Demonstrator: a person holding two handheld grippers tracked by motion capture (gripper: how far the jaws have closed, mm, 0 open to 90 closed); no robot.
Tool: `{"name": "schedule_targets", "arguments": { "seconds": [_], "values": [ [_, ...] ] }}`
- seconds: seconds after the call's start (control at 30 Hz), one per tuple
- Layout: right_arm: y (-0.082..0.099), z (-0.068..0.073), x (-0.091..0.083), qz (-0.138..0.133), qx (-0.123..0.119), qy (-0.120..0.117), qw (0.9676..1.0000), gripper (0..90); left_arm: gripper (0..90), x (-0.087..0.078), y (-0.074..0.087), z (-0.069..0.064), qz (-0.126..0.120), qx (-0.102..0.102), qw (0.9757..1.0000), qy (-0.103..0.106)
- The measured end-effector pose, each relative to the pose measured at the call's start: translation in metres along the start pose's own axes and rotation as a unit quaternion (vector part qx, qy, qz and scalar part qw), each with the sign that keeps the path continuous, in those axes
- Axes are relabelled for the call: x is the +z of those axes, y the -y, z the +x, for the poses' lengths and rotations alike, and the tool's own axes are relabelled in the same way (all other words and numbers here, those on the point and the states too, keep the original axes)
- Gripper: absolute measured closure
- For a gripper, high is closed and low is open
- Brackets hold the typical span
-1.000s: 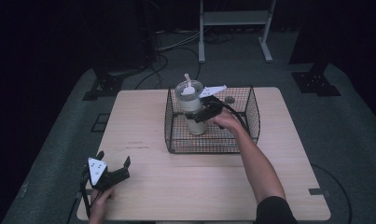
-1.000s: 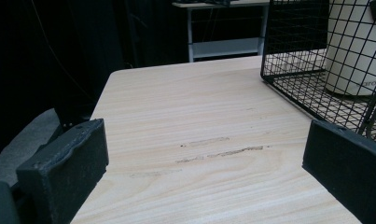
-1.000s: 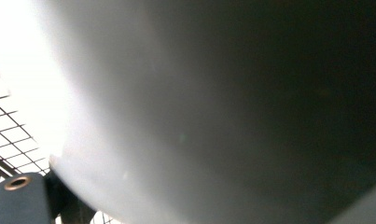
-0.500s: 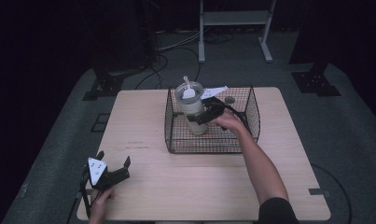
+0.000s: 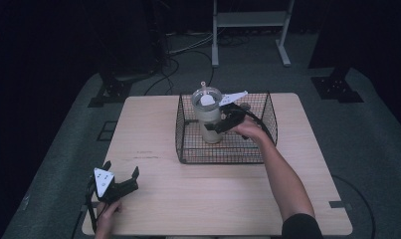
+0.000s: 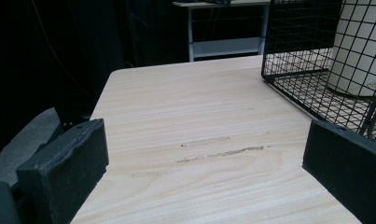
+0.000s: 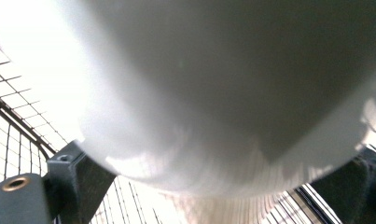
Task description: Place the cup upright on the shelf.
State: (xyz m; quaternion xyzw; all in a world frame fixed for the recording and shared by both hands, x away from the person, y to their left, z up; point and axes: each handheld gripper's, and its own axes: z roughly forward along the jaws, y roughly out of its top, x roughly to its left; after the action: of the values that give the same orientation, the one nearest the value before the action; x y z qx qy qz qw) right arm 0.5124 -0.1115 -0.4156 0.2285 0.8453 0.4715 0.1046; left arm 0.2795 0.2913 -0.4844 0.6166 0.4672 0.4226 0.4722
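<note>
A cream cup (image 5: 208,119) stands in a black wire basket (image 5: 223,149) (grid-patterned) on the pale wood-grain table (image 5: 188,199).

No text, label, brand, number or sign can be read in any view.

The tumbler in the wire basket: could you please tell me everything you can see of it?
The tumbler is a tall, cream-coloured cup with a clear lid and a straw rising from it; its material looks like plastic or coated metal. It stands upright in the back left part of the black wire basket on the wooden table. The right gripper has its jaws around its body from the right.
</note>
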Motion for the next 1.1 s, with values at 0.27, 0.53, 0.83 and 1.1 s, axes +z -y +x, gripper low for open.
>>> {"name": "schedule_targets", "arguments": {
  "seconds": [0.27, 0.53, 0.83, 1.1],
  "values": [
    [0.006, -0.001, -0.013, 0.001, 0.006, 0.012, 0.9999, 9.4, 0.0, 0.000, 0.000, 0.000, 0.000, -0.001, 1.0000, 0.000],
    [0.010, 0.001, -0.015, 0.004, 0.009, 0.021, 0.9997, 10.8, 0.0, 0.000, 0.000, 0.000, 0.000, 0.000, 1.0000, 0.000],
    [0.012, 0.003, -0.029, 0.006, 0.020, 0.033, 0.9992, 12.9, 0.0, 0.000, 0.000, 0.000, 0.000, 0.002, 1.0000, 0.001],
    [0.010, 0.002, -0.048, 0.003, 0.035, 0.042, 0.9985, 13.1, 0.0, 0.000, 0.000, 0.000, -0.001, 0.001, 1.0000, 0.000]
  ]
}}
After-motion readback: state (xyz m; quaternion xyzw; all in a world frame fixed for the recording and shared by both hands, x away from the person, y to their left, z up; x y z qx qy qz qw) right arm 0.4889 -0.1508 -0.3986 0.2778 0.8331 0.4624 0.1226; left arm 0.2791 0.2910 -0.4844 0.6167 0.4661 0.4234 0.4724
